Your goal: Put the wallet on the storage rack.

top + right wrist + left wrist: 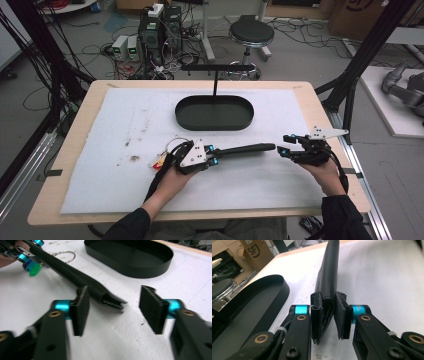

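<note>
A long black leather-like strap [245, 148] stretches level above the white mat between my two grippers. My left gripper [214, 155] is shut on its left end; in the left gripper view the pads [317, 317] press the strap [328, 275] from both sides. A key ring [66, 255] with coloured tags [33, 271] hangs at that end. My right gripper [285, 144] stands open at the strap's free tip. In the right gripper view the tip [112, 301] lies between the spread jaws of the right gripper [116, 310], nearer the left pad [81, 311], untouched.
A black oval tray [215, 122] sits empty at the middle back of the mat, with a black T-shaped stand [215, 67] behind it. White mat [125, 120] covers the wooden table. A stool [251, 34] and cables stand on the floor beyond.
</note>
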Demonstrator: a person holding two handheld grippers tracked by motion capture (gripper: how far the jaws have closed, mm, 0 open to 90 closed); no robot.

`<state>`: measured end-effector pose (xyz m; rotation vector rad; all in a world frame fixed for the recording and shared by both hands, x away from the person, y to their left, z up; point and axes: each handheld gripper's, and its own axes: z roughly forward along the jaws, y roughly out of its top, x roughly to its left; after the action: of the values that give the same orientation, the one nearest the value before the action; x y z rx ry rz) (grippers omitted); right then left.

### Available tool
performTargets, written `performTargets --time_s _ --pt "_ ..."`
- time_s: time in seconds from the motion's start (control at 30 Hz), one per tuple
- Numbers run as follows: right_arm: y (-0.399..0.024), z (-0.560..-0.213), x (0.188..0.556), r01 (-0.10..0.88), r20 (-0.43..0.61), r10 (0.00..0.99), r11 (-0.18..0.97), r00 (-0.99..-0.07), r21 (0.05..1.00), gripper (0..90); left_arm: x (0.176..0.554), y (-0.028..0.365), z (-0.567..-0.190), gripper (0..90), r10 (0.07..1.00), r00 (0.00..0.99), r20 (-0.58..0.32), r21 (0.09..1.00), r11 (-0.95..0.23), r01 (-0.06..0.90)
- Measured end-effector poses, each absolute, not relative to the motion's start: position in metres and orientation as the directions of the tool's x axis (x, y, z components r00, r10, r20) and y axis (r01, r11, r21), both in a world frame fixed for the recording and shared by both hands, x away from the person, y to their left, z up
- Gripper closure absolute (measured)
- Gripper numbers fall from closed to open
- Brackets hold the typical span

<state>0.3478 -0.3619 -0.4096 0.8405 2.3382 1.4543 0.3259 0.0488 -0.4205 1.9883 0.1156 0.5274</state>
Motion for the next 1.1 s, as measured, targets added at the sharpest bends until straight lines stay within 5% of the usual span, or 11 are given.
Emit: performTargets --time_s 0.47,0.83,1.1 --pt "-0.353 -0.413 0.348 0.32 0.089 0.534 0.358 -0.841 0.877 32.7 0.33 0.065 -0.41 77.2 0.308 0.948 0.083 0.964 -0.267 0.002" --pt "-0.331 -0.418 0.351 0.308 0.117 0.457 0.369 -0.882 0.877 32.9 0.332 0.075 -0.407 77.1 0.247 0.969 0.012 0.986 -0.166 0.031" --pt "-0.325 -0.411 0.343 0.216 0.072 0.36 0.377 -0.93 0.901 72.0 0.334 0.083 -0.406 76.0 0.258 0.966 -0.015 0.988 -0.143 0.053"
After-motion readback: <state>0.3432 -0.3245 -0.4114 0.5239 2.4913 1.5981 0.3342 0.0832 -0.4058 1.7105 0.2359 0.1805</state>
